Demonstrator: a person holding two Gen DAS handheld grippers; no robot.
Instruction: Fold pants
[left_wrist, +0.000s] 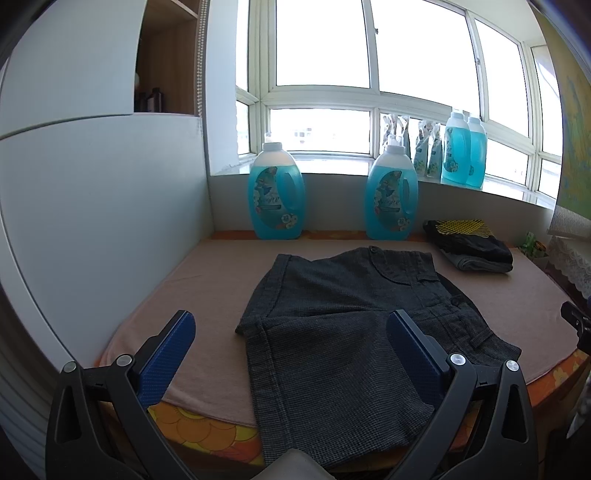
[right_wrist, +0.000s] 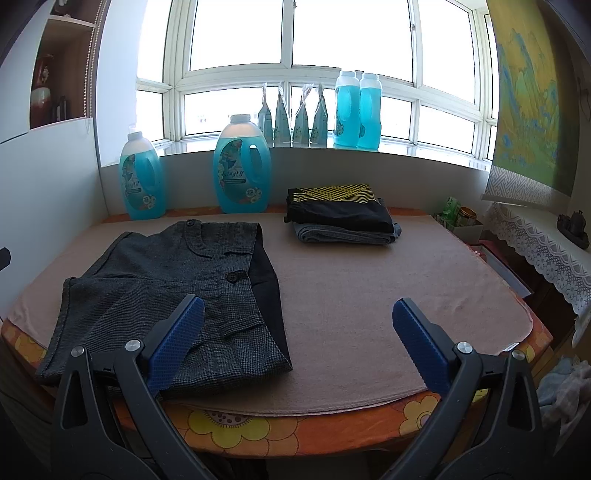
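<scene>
In the left wrist view, a plain white wall (left_wrist: 92, 192) fills the left side of the frame. At the bottom, the left gripper (left_wrist: 291, 325) with blue ribbed pads is wide open and holds nothing. Between its two fingers lie the dark grey woven pants (left_wrist: 332, 325), spread on a soft pinkish-brown cloth (left_wrist: 207, 273) that covers the table. One leg of the pants hangs over the near edge, at the bottom middle of the frame. Behind the pants, in the middle of the frame, stand two big bottles of blue liquid (left_wrist: 277, 192) with white caps.

In the right wrist view, the pants (right_wrist: 166, 284) lie at the left of the frame. The right gripper (right_wrist: 297, 312) is wide open too and holds nothing. Its left finger is over the near edge of the pants, and its right finger is over bare cloth. In the upper middle sits a neat pile of folded clothes (right_wrist: 343, 218), black with a yellow net pattern on top and grey-blue below, well apart from the pants. At the bottom, an orange table cover with yellow flowers (right_wrist: 258, 428) shows under the cloth. At the upper right hangs a green and yellow picture (right_wrist: 528, 103).
</scene>
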